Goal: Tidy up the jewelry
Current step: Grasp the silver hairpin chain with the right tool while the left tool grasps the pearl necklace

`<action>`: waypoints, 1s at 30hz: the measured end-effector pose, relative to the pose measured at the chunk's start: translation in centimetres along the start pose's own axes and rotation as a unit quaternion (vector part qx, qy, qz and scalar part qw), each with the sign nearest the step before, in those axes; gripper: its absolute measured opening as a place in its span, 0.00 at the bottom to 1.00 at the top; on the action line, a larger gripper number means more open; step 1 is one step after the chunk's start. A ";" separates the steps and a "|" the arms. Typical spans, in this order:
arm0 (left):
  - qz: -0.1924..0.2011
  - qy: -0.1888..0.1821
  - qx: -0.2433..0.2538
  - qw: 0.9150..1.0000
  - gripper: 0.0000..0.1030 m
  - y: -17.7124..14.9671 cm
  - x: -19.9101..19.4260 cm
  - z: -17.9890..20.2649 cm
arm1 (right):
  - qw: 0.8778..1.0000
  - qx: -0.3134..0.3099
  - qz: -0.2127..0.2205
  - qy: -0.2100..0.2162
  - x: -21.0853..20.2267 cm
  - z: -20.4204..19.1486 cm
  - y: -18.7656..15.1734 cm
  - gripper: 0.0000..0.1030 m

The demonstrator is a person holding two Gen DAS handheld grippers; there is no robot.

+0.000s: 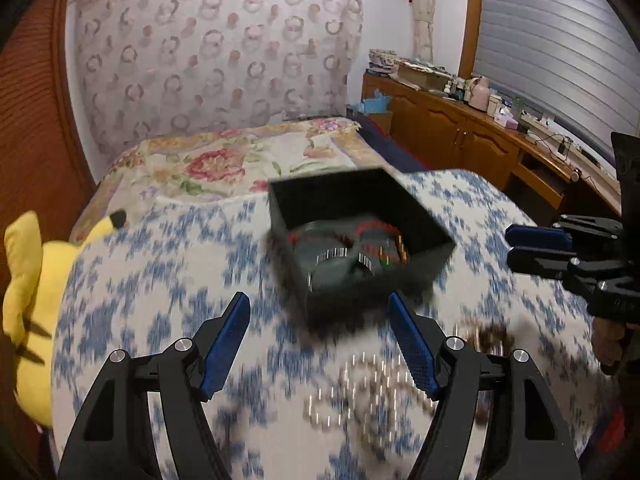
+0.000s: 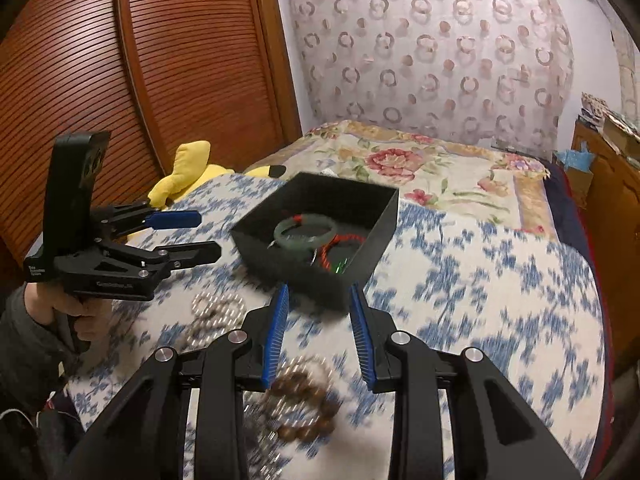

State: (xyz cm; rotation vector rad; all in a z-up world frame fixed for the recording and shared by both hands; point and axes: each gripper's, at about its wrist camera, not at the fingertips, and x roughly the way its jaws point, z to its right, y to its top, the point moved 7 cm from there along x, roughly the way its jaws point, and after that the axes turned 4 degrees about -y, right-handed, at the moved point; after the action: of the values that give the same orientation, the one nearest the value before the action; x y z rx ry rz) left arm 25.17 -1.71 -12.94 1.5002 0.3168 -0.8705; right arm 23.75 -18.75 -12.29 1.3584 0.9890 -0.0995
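Observation:
A black open box [image 1: 416, 216] [image 2: 376, 236] sits on the blue-and-white bedspread. It holds a green jade bangle [image 2: 305, 232] and a red cord bracelet [image 2: 340, 246]. A silver bead bracelet [image 1: 356, 392] [image 2: 218, 312] and a brown wooden bead bracelet [image 2: 306, 400] [image 1: 490, 336] lie on the spread in front of the box. My left gripper [image 1: 320, 312] [image 2: 200, 232] is open and empty, just short of the box. My right gripper [image 2: 318, 308] [image 1: 516, 244] is open and empty, above the brown beads.
A yellow plush toy [image 1: 28, 300] [image 2: 188, 172] lies at the bed's left edge. A floral quilt [image 2: 420, 168] covers the far half of the bed. A wooden sideboard [image 1: 480, 136] with clutter stands to the right, a slatted wardrobe [image 2: 140, 60] to the left.

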 end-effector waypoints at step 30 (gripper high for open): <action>-0.046 -0.009 -0.002 0.999 0.35 -7.0 -0.9 1.8 | 0.998 0.028 -0.059 -0.005 -1.2 -3.1 -9.8 0.42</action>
State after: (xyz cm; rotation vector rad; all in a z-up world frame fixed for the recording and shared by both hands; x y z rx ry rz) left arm 19.29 -2.08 -17.28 1.4818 0.3775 -0.9549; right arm 15.67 -19.37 -18.71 1.3492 1.0641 -0.2257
